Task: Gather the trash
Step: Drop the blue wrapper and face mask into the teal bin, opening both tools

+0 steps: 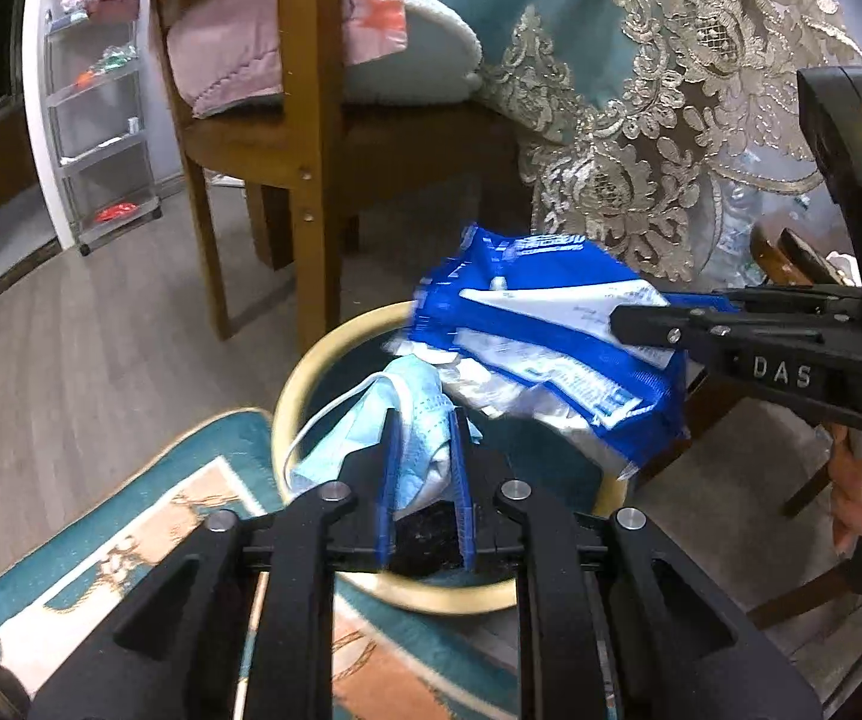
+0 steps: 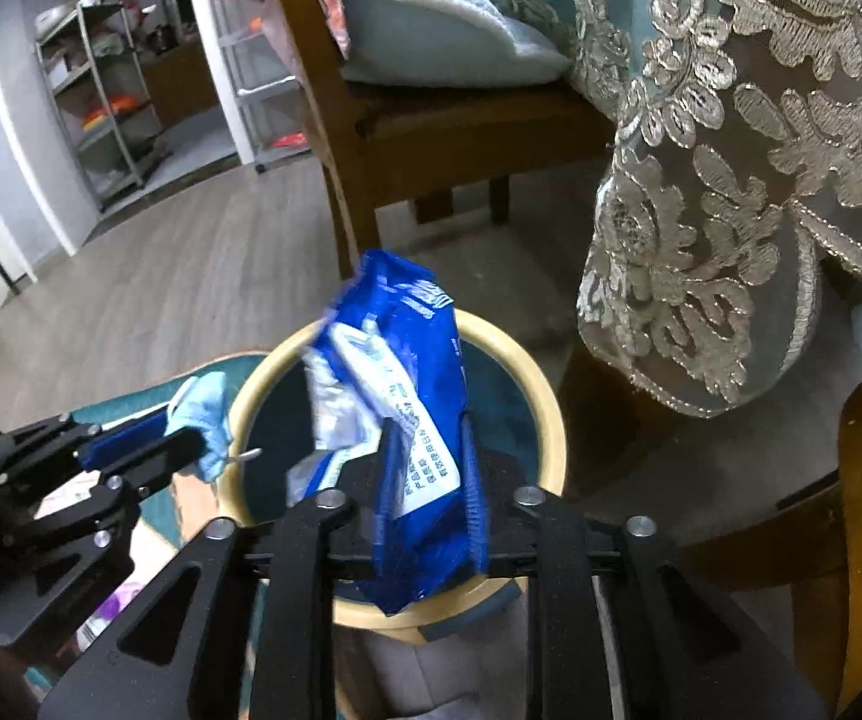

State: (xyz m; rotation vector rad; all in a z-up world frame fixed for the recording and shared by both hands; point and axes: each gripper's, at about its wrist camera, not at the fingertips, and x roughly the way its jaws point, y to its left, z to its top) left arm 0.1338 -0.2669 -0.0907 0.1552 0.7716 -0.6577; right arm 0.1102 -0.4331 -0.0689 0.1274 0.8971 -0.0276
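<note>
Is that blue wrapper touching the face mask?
Cannot tell. In the left wrist view the blue wrapper overlaps the face mask; the right wrist view suggests a gap.

A grey wood-plank floor (image 1: 101, 324) fills the left and middle of both views. On it lie a teal rug (image 1: 149, 516) at lower left, a round bin (image 1: 293, 396) with a tan rim at lower centre, a wooden chair (image 1: 305, 138) behind the bin, and a wheeled metal shelf rack (image 1: 101, 138) at upper left.
</note>
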